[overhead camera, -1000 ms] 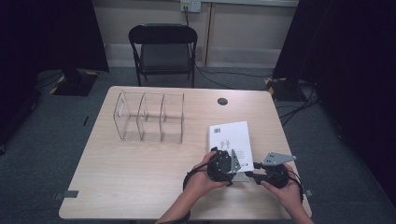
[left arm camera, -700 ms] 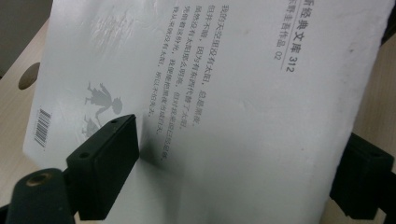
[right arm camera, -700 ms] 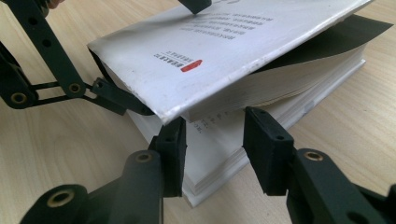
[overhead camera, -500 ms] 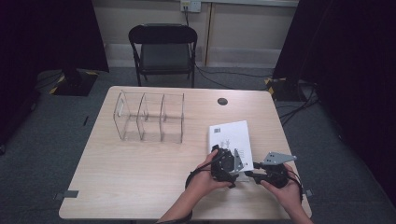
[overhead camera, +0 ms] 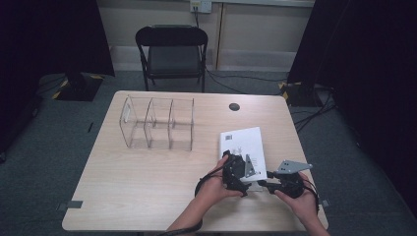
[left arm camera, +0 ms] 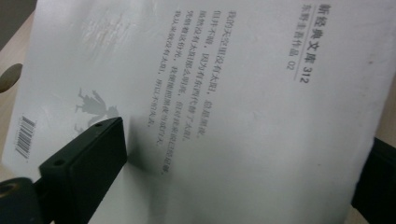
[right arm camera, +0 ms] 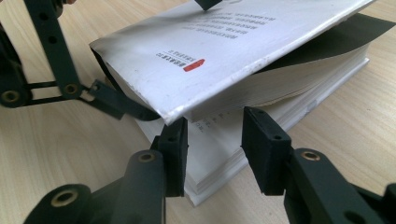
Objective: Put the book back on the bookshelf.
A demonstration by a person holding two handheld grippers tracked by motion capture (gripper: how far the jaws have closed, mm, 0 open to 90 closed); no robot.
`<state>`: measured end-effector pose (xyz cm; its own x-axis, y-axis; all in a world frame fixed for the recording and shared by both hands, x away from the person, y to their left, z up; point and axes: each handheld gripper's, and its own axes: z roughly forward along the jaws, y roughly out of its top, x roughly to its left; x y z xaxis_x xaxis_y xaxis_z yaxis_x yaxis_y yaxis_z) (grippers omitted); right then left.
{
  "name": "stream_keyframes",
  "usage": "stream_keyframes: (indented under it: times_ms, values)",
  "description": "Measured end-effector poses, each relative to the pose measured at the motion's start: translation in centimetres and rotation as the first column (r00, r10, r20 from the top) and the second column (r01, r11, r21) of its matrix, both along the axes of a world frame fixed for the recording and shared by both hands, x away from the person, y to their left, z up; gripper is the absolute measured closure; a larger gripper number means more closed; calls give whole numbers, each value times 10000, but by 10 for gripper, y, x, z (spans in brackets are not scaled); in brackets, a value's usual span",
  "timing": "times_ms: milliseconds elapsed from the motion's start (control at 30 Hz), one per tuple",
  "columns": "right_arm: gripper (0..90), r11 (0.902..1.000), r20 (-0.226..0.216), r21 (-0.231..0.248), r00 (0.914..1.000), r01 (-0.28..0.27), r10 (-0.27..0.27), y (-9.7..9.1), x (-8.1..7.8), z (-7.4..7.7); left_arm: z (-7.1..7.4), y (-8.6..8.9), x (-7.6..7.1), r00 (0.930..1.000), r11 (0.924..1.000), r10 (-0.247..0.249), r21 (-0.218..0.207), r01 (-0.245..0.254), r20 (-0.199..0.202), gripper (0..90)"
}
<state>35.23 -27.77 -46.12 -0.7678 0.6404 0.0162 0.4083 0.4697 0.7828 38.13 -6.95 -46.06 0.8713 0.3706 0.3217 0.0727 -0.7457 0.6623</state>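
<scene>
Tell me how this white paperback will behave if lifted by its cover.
Floppy, probably: the cover bows up off the page block. Lifted by that alone, the thick block would likely hang and fan open. The cover's sheen suggests it may slip.

book [overhead camera: 243, 145] right of organizer [overhead camera: 157, 123] (well apart) — chair [overhead camera: 172, 49] behind table [overhead camera: 123, 196]

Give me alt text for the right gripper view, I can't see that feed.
A white book lies on the wooden table, its cover and top pages lifted off the page block. The right tongs stand open at the near corner, jaws either side of the pages. The left tongs' black linkage reaches under the raised cover.
</scene>
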Motion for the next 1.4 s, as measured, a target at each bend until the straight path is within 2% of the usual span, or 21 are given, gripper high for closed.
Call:
stream_keyframes:
  times_ms: [267,367,500,600,733,900,967,1067,1400]
  values:
    - [617,10000,-20,23,10000,-1,1,0,0,-1,1,-1,0,10000,9998,45,171,-46,58,69]
    - [617,10000,-76,-12,10000,-11,11,-1,0,-1,4,-1,-4,9992,9990,-280,366,269,292,152]
    - [607,9998,-89,177,10000,-6,8,-1,0,-1,9,-2,-8,9967,9950,-598,838,551,548,258]
    - [528,9989,-214,432,9996,-176,185,1,0,-1,13,-2,-9,9964,9923,-660,1083,599,537,300]
    - [395,9967,-171,679,9988,-451,463,0,1,-2,16,-2,-8,9970,9922,-660,1088,613,403,319]
    - [335,9962,-255,127,9959,-867,870,-3,-3,-11,24,0,-3,9979,9916,-645,1131,629,102,333]
    - [324,9958,-195,-130,9957,-906,903,-5,-5,-14,27,1,-2,9977,9891,-670,1317,660,32,339]
    - [319,9961,-200,-171,9961,-865,862,-8,-7,-17,29,1,0,9980,9873,-625,1456,630,-82,352]
    - [302,9942,365,-711,9958,-807,835,-5,-11,-23,42,2,12,9970,9863,-550,1527,627,-542,373]
